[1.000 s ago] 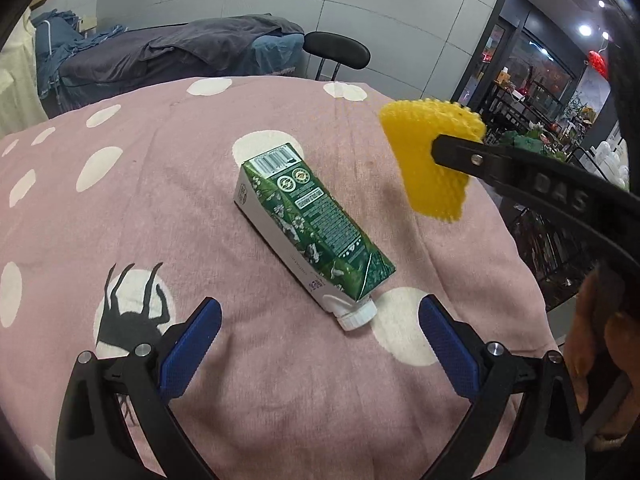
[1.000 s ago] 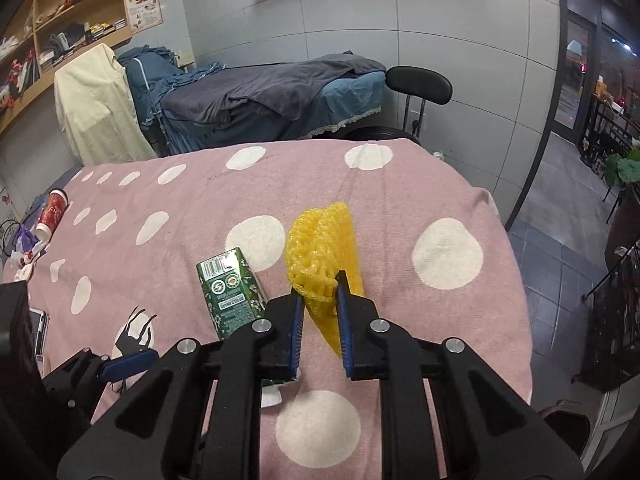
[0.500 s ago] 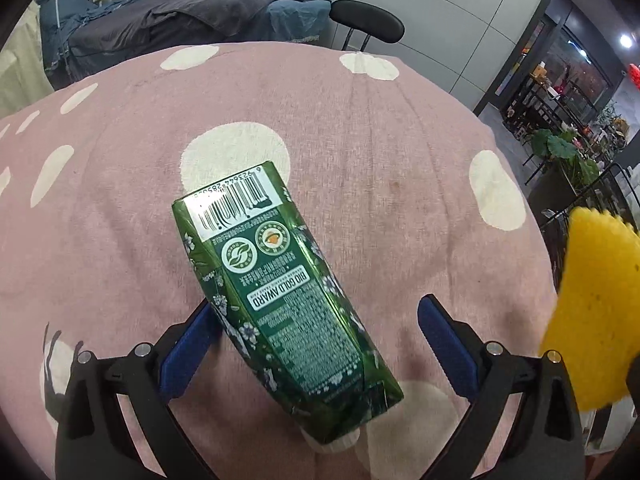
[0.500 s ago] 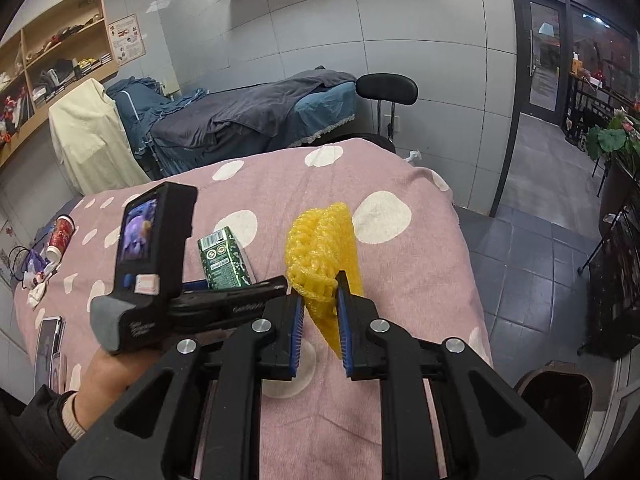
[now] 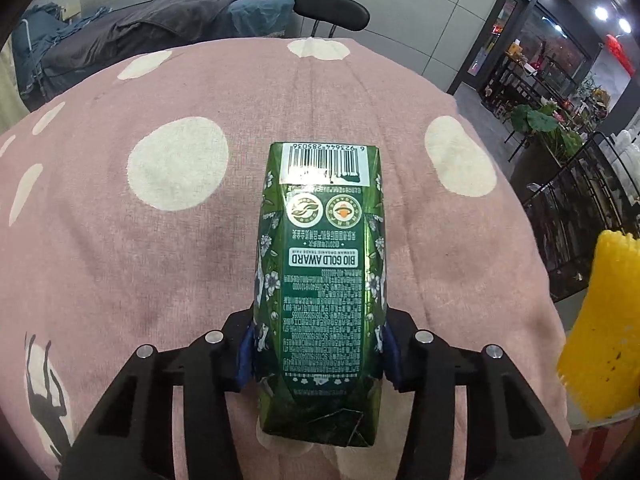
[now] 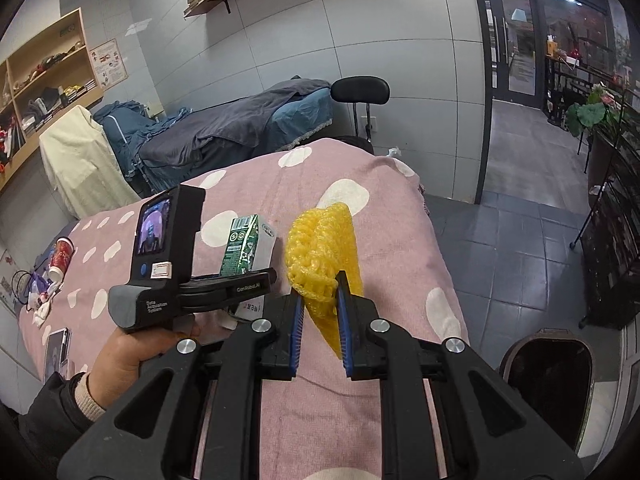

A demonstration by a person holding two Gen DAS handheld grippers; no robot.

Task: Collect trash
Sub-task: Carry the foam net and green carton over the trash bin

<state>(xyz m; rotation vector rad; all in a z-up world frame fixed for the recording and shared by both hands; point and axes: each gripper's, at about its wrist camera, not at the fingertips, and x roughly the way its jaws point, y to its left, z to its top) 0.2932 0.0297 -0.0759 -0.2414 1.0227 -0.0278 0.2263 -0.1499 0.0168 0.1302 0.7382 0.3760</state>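
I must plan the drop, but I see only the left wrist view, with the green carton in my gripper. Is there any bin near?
Observer: Yes. A dark open bin stands on the floor past the right edge of the pink spotted cloth.
Operator: What is the yellow thing on my right?
Observer: A yellow foam net; the right gripper is shut on it.
Operator: Any other trash left?
Observer: A red paper cup lies on its side at the cloth's far left edge.

Green carton [image 5: 324, 280]: "BIO GOLD AWARD" and barcode number "6 923644 285036", both inverted; left tool [image 6: 232, 292]: "GenRobot.AI" on its arm, "Data Acquisition System" on its grey base.
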